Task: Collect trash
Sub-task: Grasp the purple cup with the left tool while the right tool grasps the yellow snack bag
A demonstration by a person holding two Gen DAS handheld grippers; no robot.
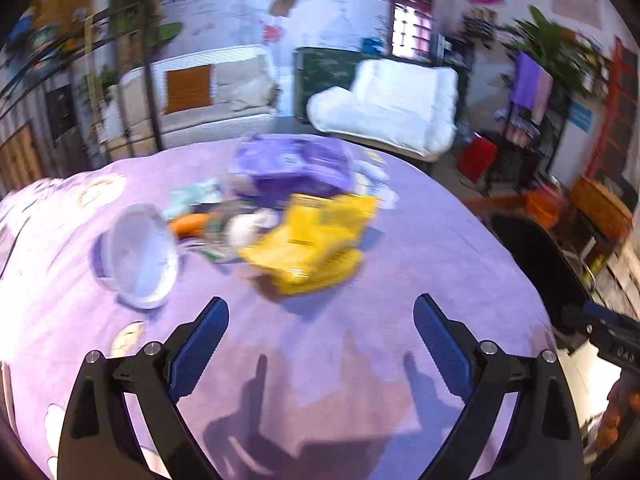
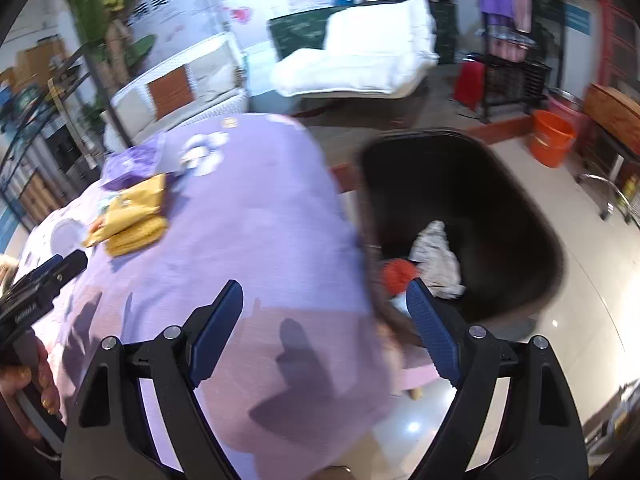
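Both grippers stood empty over the purple tablecloth, between pickups in the job of collecting trash. The left gripper had its blue pads spread wide with only bare cloth between them, and the right gripper was likewise wide open and holding nothing.

The litter lay heaped in the middle of the tablecloth: a yellow wrapper nearest the left gripper, a purple plastic bag behind it, a crumpled white tissue and an orange piece just beside it, and a clear round lid to the left of the heap.

Off the tablecloth's right edge stood the black bin, already holding crumpled paper and something red.

The step in hand appeared to be the reach for another piece. The next move would call for carrying an open gripper forward to the yellow wrapper, closing on it, then swinging it over the bin.
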